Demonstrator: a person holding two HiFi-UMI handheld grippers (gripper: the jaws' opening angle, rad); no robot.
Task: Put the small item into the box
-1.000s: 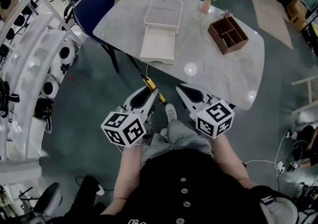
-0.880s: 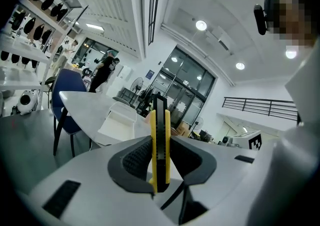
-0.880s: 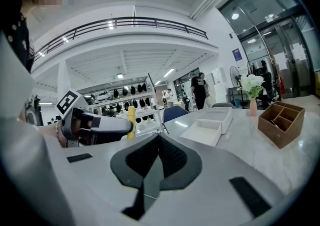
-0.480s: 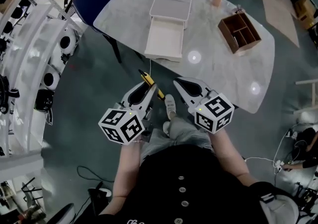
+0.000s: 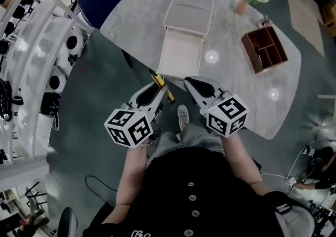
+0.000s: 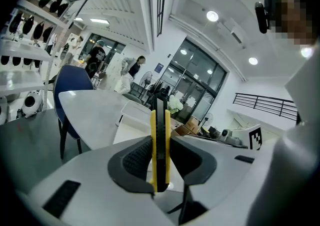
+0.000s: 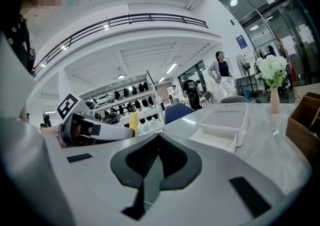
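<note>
Well, from the head view, a person stands at the near edge of the marble table (image 5: 131,26). The open white box (image 5: 181,52) lies just ahead of both tools. The left gripper (image 5: 156,88) carries the yellow-and-black small item (image 5: 157,79), which pokes out past its tips. In the left gripper view, the pads pinch that item upright by its flat sides. In the right gripper view, the right gripper (image 7: 159,145) has its jaws pressed together on nothing.
</note>
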